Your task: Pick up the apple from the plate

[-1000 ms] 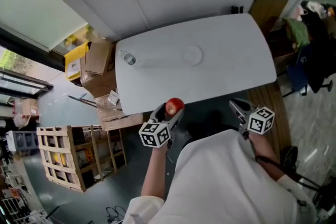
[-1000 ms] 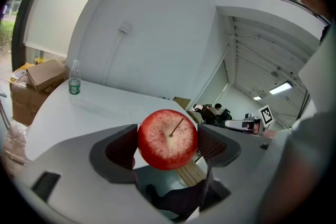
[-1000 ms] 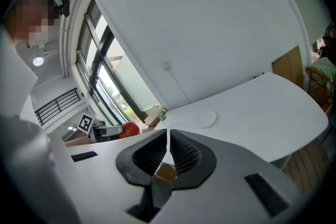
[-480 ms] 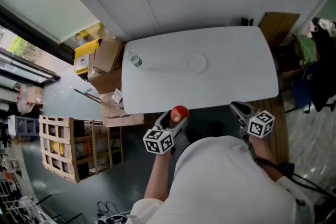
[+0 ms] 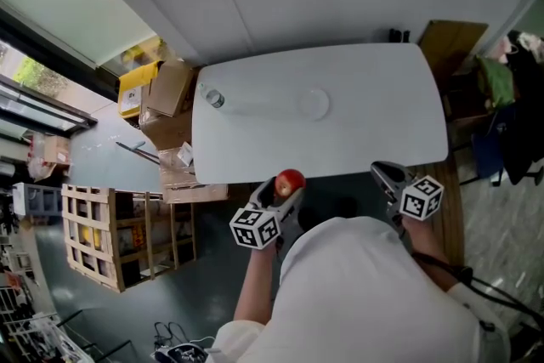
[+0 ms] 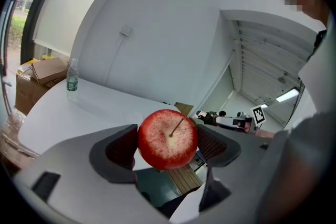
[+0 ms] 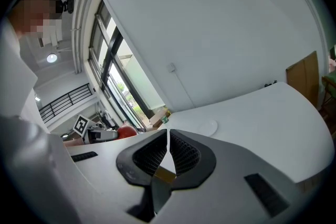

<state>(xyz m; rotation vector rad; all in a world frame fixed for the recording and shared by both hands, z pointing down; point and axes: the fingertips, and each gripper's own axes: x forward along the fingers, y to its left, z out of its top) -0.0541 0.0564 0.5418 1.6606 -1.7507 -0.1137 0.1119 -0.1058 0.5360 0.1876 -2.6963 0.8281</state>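
A red apple [image 6: 168,138] sits clamped between the jaws of my left gripper [image 5: 287,184], held in the air just off the near edge of the white table [image 5: 374,123]. In the head view the apple [image 5: 291,180] shows above the marker cube. The white plate [image 5: 313,104] lies bare in the middle of the table, also seen as the plate [image 7: 206,128] in the right gripper view. My right gripper [image 5: 387,176] is held off the table's near right edge with its jaws pressed together and nothing between them.
A clear water bottle [image 5: 212,99] stands at the table's far left corner, the bottle [image 6: 72,77] showing in the left gripper view too. Cardboard boxes [image 5: 166,98] and a wooden crate [image 5: 115,238] crowd the floor on the left. A chair with clothes [image 5: 510,98] stands right.
The head camera has shifted a little, so the table sits lower in view than a second ago. Both grippers keep their places near my body, the apple still held.
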